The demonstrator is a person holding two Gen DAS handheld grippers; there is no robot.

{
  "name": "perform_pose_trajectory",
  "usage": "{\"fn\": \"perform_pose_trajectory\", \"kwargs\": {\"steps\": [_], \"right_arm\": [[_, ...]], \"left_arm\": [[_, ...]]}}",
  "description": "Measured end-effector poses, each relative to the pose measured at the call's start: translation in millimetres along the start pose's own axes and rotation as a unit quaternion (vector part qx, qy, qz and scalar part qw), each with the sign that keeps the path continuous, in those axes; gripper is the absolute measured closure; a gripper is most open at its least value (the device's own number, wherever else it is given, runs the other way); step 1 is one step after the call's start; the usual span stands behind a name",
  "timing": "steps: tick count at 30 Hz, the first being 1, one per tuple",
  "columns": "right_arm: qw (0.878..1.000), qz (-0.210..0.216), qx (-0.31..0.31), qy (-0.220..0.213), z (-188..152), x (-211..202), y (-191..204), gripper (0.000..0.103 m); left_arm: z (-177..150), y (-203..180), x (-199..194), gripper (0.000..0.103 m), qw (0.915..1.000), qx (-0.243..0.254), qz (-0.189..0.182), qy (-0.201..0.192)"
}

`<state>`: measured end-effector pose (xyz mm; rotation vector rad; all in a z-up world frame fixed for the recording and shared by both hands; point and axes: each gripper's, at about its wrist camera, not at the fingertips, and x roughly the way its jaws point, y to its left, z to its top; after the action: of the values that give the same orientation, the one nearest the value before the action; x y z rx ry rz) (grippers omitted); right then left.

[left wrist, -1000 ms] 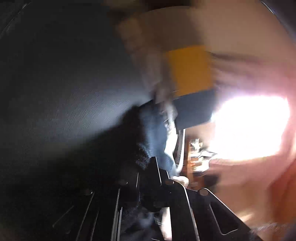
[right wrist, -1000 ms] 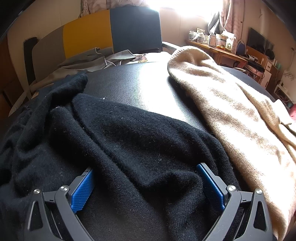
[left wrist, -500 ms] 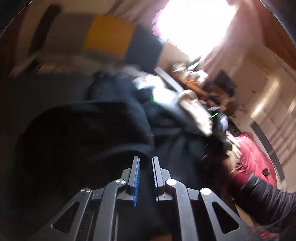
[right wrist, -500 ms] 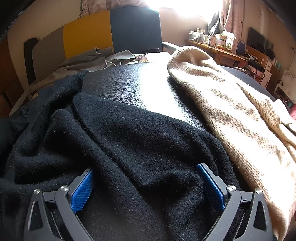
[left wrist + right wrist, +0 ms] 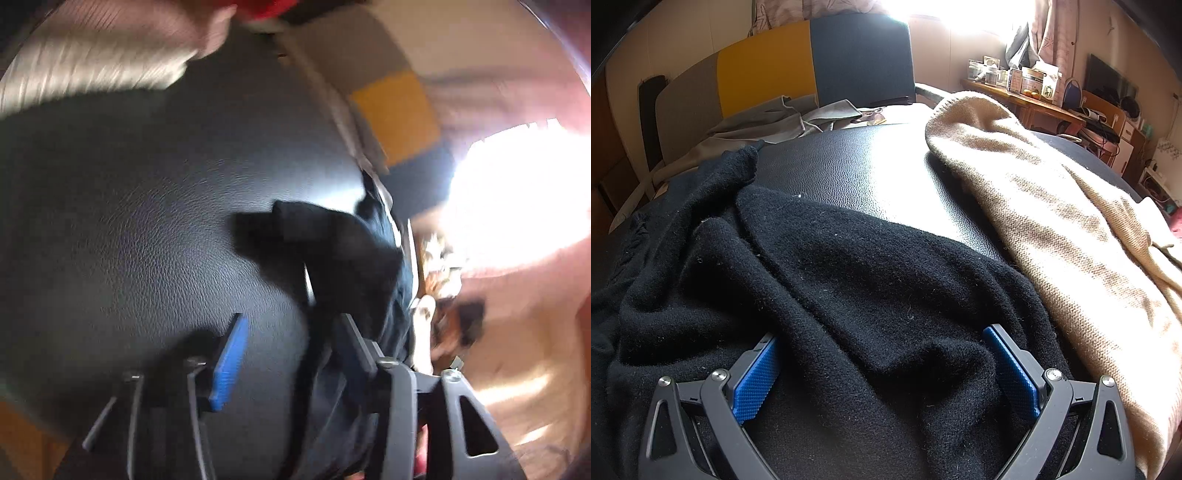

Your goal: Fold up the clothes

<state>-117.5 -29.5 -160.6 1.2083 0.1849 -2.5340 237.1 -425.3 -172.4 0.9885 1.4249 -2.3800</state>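
Here the right gripper (image 5: 886, 373) stands wide open at the bottom of its frame, its two blue pads straddling a rumpled ridge of the black sweater (image 5: 849, 280), likely poised to pinch it. The left gripper (image 5: 291, 354), also spread open, holds nothing, with black knit bunched beside it at centre right. Two garments show: the black one and one beige sweater (image 5: 1052, 229) at right, both unfolded on the black table (image 5: 857, 166).

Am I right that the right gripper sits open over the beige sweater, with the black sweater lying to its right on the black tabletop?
Not quite: the two are swapped. The right wrist view shows the right gripper open over the black sweater, and the beige sweater lying to its right on the black tabletop.
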Motion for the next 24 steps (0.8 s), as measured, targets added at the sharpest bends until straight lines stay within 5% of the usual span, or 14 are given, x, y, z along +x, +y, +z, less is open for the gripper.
{"fn": "perform_pose_trajectory", "kwargs": {"steps": [9, 12, 14, 15, 17, 20, 24], "right_arm": [[1.0, 0.001, 0.0, 0.0, 0.9, 0.5, -0.6, 0.0], [1.0, 0.002, 0.001, -0.001, 0.6, 0.4, -1.0, 0.0], [1.0, 0.003, 0.002, -0.002, 0.4, 0.2, -1.3, 0.0], [1.0, 0.004, 0.003, -0.002, 0.4, 0.2, -1.5, 0.0], [1.0, 0.006, 0.004, -0.003, 0.7, 0.3, -1.9, 0.0], [1.0, 0.007, 0.005, -0.003, 0.6, 0.0, -2.4, 0.0], [1.0, 0.008, 0.006, -0.005, -0.2, -0.5, -2.2, 0.0]], "left_arm": [[37.9, 14.9, 59.8, 0.043, 0.9867, -0.158, -0.033, 0.02], [50.4, 2.4, 67.7, 0.048, 0.9892, -0.146, 0.006, 0.017], [55.5, -17.6, 84.9, 0.097, 0.9934, -0.095, 0.059, 0.025], [56.8, -22.0, 92.6, 0.098, 0.9931, -0.084, 0.078, 0.026], [59.4, -21.0, 88.3, 0.098, 0.993, -0.101, 0.062, 0.0], [66.5, -33.8, 33.8, 0.098, 0.9926, -0.062, 0.048, -0.092], [64.6, -42.0, -73.5, 0.098, 0.9736, 0.0, 0.053, -0.222]]}}
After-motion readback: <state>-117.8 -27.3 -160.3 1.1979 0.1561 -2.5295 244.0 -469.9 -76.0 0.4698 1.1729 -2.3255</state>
